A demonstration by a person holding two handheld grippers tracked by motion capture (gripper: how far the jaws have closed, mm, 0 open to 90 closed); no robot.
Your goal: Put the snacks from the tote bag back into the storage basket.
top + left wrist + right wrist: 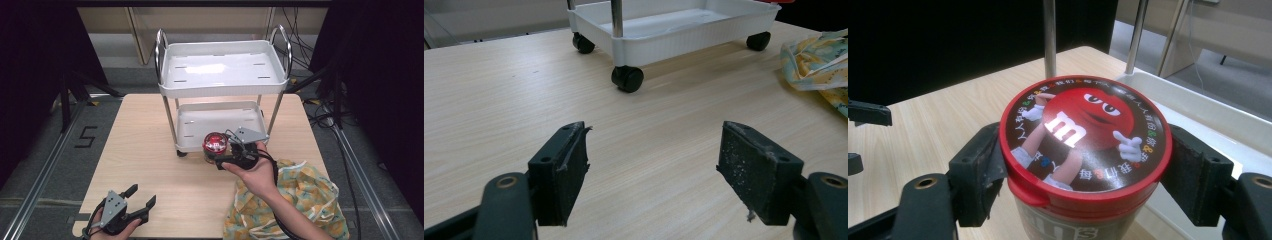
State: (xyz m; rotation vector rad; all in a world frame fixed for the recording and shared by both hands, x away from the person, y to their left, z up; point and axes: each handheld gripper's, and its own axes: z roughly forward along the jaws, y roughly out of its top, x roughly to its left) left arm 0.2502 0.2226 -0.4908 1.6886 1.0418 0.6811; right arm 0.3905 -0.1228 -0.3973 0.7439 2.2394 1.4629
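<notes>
A candy jar with a red lid [215, 143] [1083, 135] is held upright at the front edge of the white cart's lower tray [200, 125]. My right gripper [226, 152] [1083, 175] is shut on the jar just under its lid, one pad on each side. The lid shows a red cartoon figure with an "m". My left gripper [141, 196] [654, 170] rests low at the table's front left corner, open, with bare wood between its jaws.
The white two-tier cart [222, 67] [684, 30] stands on black castors [627, 79] at the table's middle back, chrome handles on both ends. A yellow patterned cloth [295, 200] [819, 65] lies at the front right. Bare wood spreads across the table's left half.
</notes>
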